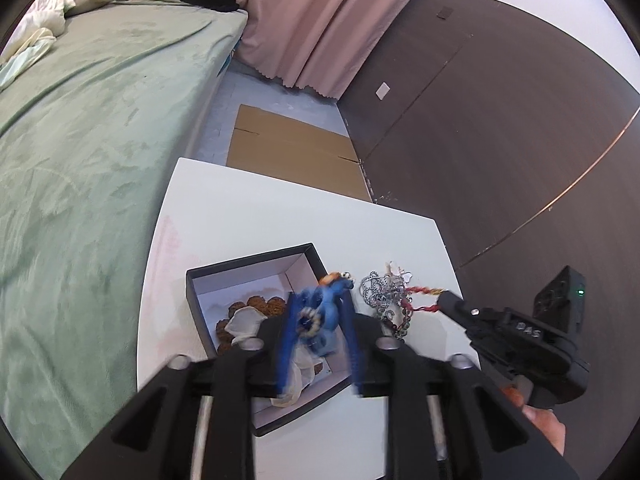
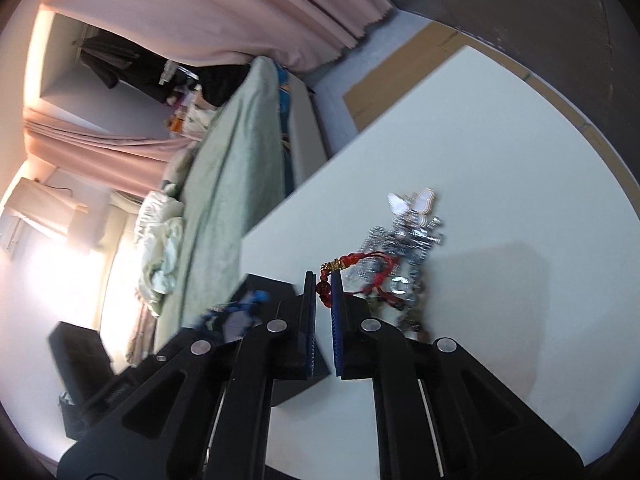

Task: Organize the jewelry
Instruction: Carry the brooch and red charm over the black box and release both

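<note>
A black box with a white inside stands on the white table. In it lie a brown bead bracelet and a pale pouch. Over the box, my left gripper is blurred, its blue pads apart. A blue beaded piece sits loosely between them. To the right, a tangle of silver chains with a white butterfly charm lies on the table. My right gripper is shut on a red and gold cord bracelet, which trails out of the tangle.
A bed with a green cover runs along the table's left side. Flat cardboard lies on the floor behind the table, under pink curtains. A dark wardrobe stands at the right. A person's hand holds the right gripper.
</note>
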`<state>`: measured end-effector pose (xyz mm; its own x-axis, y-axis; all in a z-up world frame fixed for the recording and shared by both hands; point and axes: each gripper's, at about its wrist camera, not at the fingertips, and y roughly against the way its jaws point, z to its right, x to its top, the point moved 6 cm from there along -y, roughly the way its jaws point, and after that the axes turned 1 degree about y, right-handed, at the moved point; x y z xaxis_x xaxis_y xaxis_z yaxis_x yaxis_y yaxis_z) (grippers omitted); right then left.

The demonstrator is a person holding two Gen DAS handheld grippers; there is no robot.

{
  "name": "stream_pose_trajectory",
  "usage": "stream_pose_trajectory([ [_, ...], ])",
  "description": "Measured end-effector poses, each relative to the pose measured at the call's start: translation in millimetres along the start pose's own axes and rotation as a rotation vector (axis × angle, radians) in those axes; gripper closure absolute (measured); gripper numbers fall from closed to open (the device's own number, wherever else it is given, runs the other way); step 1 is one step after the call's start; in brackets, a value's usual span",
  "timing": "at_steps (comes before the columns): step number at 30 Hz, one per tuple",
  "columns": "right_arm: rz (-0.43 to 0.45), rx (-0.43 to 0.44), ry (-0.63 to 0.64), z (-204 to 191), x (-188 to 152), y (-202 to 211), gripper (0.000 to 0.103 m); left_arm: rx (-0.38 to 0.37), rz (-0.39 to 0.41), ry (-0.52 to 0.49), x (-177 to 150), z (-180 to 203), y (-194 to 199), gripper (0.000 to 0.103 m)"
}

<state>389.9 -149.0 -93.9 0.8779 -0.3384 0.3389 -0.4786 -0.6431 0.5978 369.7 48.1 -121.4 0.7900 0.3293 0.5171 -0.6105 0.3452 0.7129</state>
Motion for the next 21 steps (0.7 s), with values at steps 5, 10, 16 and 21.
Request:
stream_pose_trajectory([
  [5, 0.031, 0.080, 0.037, -25, 3, 11, 0.095, 0.007, 0.064, -0.006, 7, 1, 11, 0.033],
  [10, 0.058, 0.157, 0.074, -48, 4, 19, 0.095, -0.001, 0.067, 0.004, 9, 0, 11, 0.025],
  [16, 0.058, 0.244, 0.111, -73, 1, 19, 0.095, 0.008, 0.123, 0.028, 16, -6, 22, 0.009],
  [21, 0.037, 0.302, 0.162, -99, -10, 13, 0.095, 0.031, 0.149, 0.074, 22, -19, 29, 0.009],
])
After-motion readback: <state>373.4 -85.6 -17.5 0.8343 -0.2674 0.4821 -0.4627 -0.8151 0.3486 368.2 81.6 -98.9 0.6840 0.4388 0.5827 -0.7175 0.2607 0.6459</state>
